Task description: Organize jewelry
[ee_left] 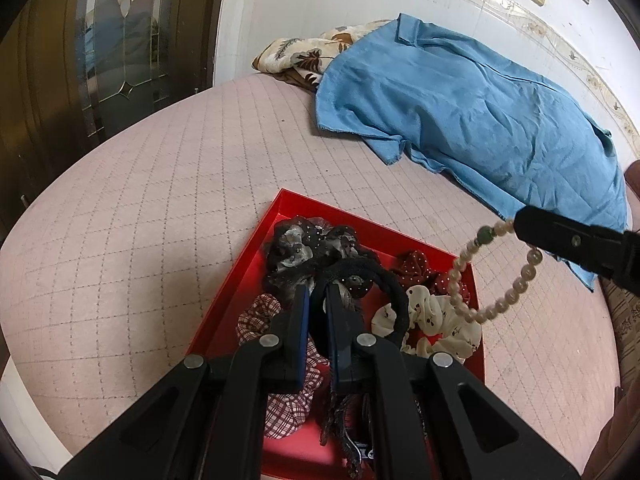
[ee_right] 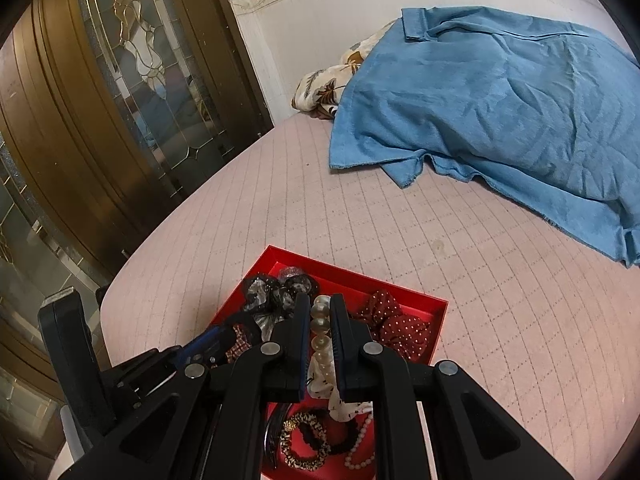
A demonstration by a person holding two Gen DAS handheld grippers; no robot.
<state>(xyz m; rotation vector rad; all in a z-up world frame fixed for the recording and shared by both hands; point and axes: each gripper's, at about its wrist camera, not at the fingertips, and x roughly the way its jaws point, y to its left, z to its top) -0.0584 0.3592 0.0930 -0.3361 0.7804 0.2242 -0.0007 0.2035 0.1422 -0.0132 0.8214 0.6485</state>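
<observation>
Pink quilted bed (ee_left: 160, 208), white tiled wall (ee_right: 320, 40), dark glazed wooden door (ee_right: 120, 100)

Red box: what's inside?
Red box holds scrunchies: dark lace, red dotted, cream printed, plaid. The left gripper covers the middle; the near end is hidden.

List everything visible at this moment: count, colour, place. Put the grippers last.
red tray: one, on the pink quilted bed
scrunchies: several in the tray; dark sheer, red dotted, cream printed, plaid, leopard
black hair tie: one, held above the tray
pearl bracelet: one, cream with a green bead, hanging above the tray
pearl strand: one, in the tray
blue shirt: one, far side of the bed
floral cloth: one, beside the shirt
left gripper: shut on the hair tie
right gripper: shut on the bracelet
</observation>
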